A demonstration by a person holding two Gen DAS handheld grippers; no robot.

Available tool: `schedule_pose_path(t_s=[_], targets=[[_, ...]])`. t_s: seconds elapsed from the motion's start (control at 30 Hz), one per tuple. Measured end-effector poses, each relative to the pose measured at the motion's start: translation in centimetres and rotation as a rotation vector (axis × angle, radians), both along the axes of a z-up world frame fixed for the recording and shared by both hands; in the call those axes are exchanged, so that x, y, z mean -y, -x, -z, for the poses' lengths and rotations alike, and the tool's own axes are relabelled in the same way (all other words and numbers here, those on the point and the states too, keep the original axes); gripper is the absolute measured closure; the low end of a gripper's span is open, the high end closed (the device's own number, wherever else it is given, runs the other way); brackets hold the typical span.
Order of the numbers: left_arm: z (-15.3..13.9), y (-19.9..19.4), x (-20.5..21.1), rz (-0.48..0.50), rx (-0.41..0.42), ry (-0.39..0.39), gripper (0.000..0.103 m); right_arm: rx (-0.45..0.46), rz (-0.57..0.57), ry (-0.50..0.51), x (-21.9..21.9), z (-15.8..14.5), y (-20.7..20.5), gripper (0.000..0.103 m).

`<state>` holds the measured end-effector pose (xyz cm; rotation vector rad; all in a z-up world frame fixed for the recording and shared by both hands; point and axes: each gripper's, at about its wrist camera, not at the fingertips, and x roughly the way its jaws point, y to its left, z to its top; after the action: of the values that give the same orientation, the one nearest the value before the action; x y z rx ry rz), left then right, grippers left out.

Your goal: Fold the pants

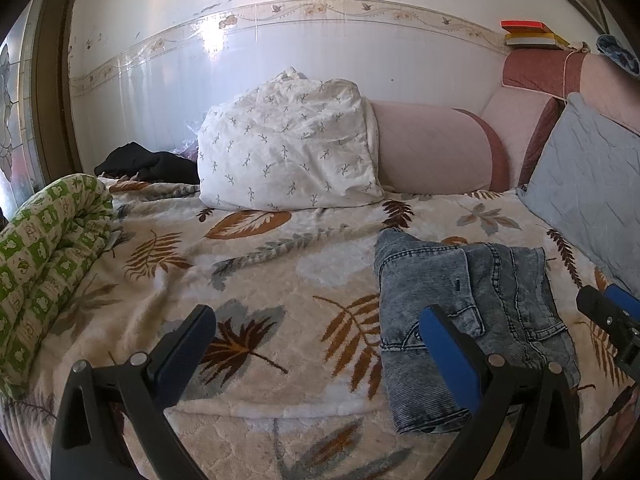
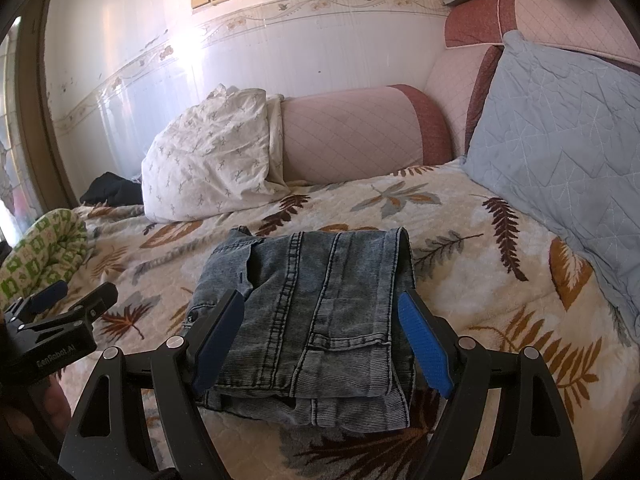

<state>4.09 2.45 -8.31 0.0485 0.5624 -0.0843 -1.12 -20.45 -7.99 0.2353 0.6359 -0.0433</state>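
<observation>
Bedspread (image 2: 460,264), folded jeans (image 2: 320,312) partly claw-hidden

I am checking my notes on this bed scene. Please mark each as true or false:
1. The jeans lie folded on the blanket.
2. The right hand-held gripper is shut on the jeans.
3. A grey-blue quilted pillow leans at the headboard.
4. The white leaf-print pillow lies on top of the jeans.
1. True: the jeans lie folded in a compact stack on the blanket.
2. False: the right hand-held gripper is open and grips nothing.
3. True: the grey-blue quilted pillow leans at the headboard.
4. False: the white leaf-print pillow rests apart, against the pink bolster.
</observation>
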Motion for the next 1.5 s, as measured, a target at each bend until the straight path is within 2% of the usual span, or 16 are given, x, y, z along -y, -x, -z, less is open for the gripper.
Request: schedule_pose_path(t_s=[1.5], targets=[[0.13, -0.40, -0.29, -0.006, -0.014, 0.025, 0.000, -0.004, -0.024, 0.017, -0.18, 0.20, -0.25, 0.024]])
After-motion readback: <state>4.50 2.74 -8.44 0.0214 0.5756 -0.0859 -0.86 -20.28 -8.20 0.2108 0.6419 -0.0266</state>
